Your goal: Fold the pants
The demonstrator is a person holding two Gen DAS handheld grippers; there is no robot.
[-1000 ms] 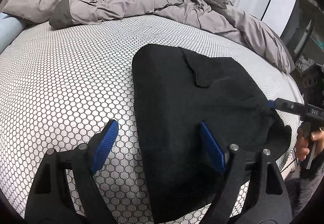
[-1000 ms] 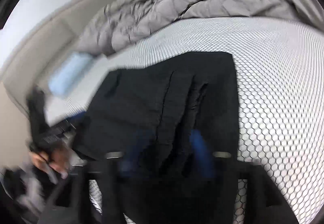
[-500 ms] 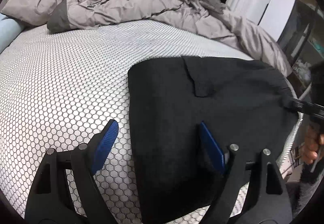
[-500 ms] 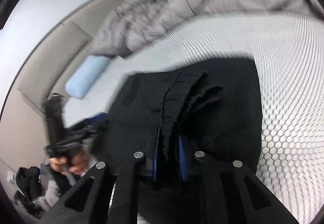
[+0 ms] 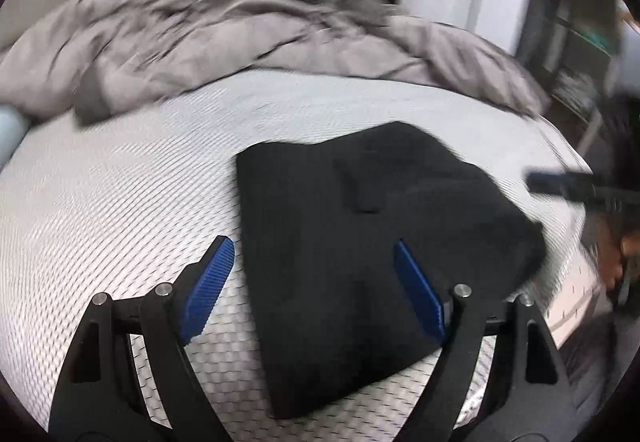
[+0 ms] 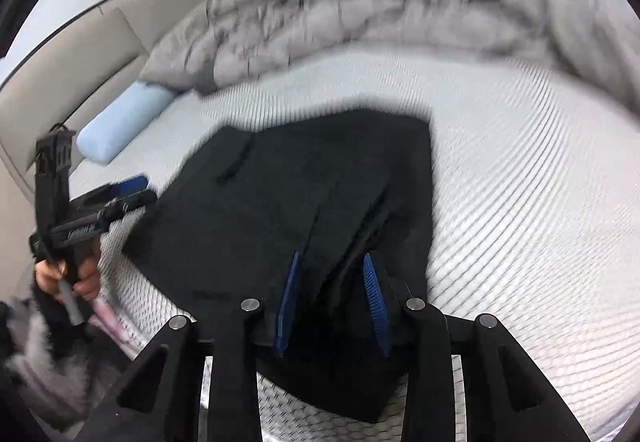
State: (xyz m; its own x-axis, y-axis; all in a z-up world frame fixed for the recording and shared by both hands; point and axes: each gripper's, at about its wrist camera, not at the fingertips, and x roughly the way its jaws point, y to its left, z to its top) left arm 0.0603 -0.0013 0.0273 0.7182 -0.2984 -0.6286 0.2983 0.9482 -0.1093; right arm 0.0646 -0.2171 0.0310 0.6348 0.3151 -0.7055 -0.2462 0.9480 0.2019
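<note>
The black pants (image 5: 380,254) lie folded compactly near the bed's (image 5: 120,202) near edge, so the left gripper (image 5: 316,282) hovers wide and empty, while the right gripper's (image 6: 332,302) 2 pads are opening off the cloth, apparently letting go.

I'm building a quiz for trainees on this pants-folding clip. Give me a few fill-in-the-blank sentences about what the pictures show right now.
1. The pants lying folded on the bed are ____ in colour.
2. The rumpled blanket heaped at the far side of the bed is ____.
3. The left gripper has ____ clamped between its fingers.
4. The pads of the right gripper are ____ in colour.

Missing words: black; grey; nothing; blue
</note>
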